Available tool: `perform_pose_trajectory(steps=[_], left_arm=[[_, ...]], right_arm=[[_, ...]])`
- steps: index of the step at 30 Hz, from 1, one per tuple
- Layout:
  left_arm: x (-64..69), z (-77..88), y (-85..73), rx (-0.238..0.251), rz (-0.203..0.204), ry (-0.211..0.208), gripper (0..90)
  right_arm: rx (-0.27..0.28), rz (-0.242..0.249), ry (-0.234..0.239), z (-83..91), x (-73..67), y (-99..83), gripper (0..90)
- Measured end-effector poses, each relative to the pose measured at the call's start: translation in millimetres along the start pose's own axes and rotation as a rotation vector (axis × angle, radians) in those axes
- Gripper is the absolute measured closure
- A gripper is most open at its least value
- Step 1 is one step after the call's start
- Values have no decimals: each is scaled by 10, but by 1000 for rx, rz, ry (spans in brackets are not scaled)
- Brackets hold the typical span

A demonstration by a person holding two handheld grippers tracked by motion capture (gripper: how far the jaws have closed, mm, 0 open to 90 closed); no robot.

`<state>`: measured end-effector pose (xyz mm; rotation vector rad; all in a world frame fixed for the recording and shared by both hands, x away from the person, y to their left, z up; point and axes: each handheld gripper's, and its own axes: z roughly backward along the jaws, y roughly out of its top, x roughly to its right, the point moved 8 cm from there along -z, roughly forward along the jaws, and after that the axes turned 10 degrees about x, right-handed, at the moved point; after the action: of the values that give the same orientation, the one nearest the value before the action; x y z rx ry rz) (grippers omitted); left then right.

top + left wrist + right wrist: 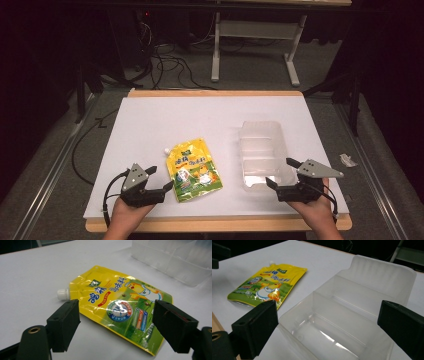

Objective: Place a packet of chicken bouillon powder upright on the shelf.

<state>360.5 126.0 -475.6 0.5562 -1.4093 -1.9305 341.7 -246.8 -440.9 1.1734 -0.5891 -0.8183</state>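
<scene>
While your left gripper (pixel 159 179) and right gripper (pixel 282 173) gape wide, holding nothing, one yellow pouch (pixel 193 170) lies between them. One clear bin (pixel 261 153) sits just right of it. Bare white board (pixel 165 115) stretches beyond, toward the far edge.

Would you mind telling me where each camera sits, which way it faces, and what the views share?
High view: above the person's side, looking forward and down on the table; both hands, left claw and right claw enter from below.
Left gripper view: rides the left claw, open jaws facing the yellow pouch.
Right gripper view: rides the right claw, open jaws facing the clear tray.
Shared: all three show pouch and tray.
</scene>
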Motion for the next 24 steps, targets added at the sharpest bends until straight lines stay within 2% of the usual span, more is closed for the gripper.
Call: perform_pose_trajectory(steps=[1,8,10,15,24], left_arm=[[6,0,-5,-4,-10,2,210],[7,19,-4,11,-23,7,178],[-4,22,-2,15,-28,18,157],[-16,26,4,24,-32,25,141],[-49,-7,-31,2,-23,37,84]], right_arm=[[0,-21,1,17,18,1,25],[14,-48,-1,43,25,12,25],[20,-38,-3,32,25,22,25],[12,-47,3,23,4,9,22],[3,-50,7,5,5,-23,26]])
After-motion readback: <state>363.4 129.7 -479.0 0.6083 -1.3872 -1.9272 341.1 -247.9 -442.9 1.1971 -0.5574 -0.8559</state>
